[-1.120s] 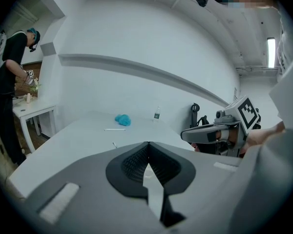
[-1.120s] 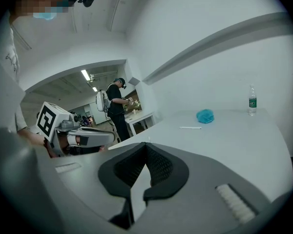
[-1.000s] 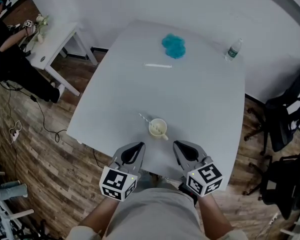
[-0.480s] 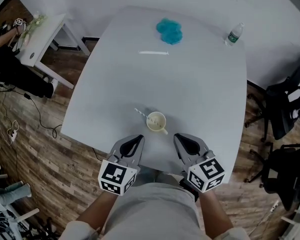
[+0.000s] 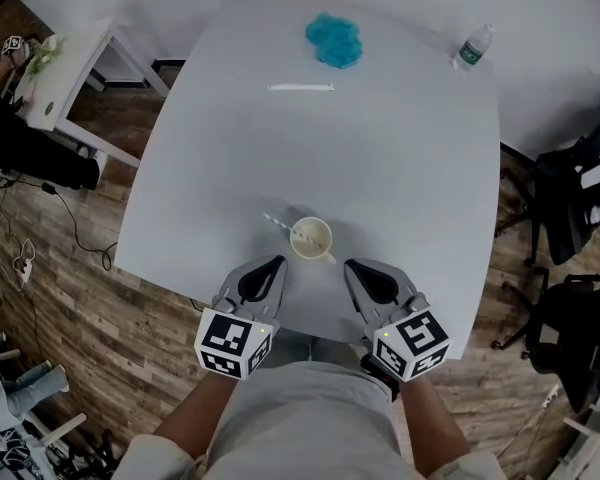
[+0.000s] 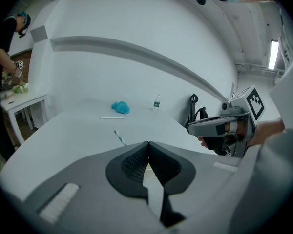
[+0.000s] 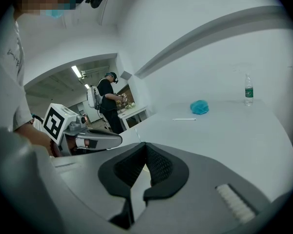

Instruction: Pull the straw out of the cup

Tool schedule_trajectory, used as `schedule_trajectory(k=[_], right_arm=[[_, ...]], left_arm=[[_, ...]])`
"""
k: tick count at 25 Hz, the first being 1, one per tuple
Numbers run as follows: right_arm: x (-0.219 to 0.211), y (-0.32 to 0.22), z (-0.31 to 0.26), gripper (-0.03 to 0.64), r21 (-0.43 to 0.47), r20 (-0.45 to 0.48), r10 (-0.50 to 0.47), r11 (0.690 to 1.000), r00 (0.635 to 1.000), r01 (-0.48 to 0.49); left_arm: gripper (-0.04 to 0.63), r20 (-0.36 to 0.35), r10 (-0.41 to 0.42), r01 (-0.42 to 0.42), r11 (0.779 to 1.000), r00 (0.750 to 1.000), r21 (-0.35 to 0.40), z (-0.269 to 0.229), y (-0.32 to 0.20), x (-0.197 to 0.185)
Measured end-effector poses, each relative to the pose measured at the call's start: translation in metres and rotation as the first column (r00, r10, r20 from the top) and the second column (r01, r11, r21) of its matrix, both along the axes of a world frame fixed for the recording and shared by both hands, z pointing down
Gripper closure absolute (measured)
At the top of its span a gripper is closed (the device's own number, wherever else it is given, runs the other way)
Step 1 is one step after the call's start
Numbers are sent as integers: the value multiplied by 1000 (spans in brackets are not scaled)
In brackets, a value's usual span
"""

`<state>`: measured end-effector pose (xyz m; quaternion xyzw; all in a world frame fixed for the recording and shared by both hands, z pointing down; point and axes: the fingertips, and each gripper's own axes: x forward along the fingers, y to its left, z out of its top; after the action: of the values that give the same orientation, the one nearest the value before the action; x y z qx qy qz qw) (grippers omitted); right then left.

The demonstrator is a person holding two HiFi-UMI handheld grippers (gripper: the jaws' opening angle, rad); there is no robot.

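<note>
Surface: white table (image 5: 400, 188) on a wood-plank floor (image 5: 70, 308), with a plain white wall behind it
Cup: cream-coloured cup (image 5: 312, 238) with a small handle on its lower-right side in the head view; it stands upright near the table's near edge, just ahead of both grippers and between them
Straw: thin white straw (image 5: 278, 224) with green stripes; its lower end is inside the cup and it leans over the rim, with the free end pointing up and to the left in the head view; in the left gripper view its striped upper part shows just above the jaws
Left gripper: left gripper (image 5: 277, 262) is over the table's near edge, to the left of the cup and apart from it; jaws are together with nothing between them
Right gripper: right gripper (image 5: 349, 265) is over the same edge, to the right of the cup and apart from it; jaws are together with nothing between them
Far end of table: blue cloth (image 5: 334, 40) lies bunched, with a white stick (image 5: 300, 87) flat just in front of it; a water bottle (image 5: 472, 46) stands upright at the far right corner
Surroundings: black chairs (image 5: 570, 208) stand to the right of the table; a small white side table (image 5: 55, 78) stands at far left with a person (image 5: 20, 148) beside it
</note>
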<state>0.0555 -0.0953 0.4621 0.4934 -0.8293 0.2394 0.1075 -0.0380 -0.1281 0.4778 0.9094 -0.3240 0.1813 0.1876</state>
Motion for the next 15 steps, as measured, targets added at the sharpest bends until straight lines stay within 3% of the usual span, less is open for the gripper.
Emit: schedule_trajectory(k=[15], right_arm=[[-3, -17, 15, 611, -51, 25, -18, 999, 1000, 19]], left_arm=[[548, 14, -68, 69, 994, 998, -87, 44, -33, -2]])
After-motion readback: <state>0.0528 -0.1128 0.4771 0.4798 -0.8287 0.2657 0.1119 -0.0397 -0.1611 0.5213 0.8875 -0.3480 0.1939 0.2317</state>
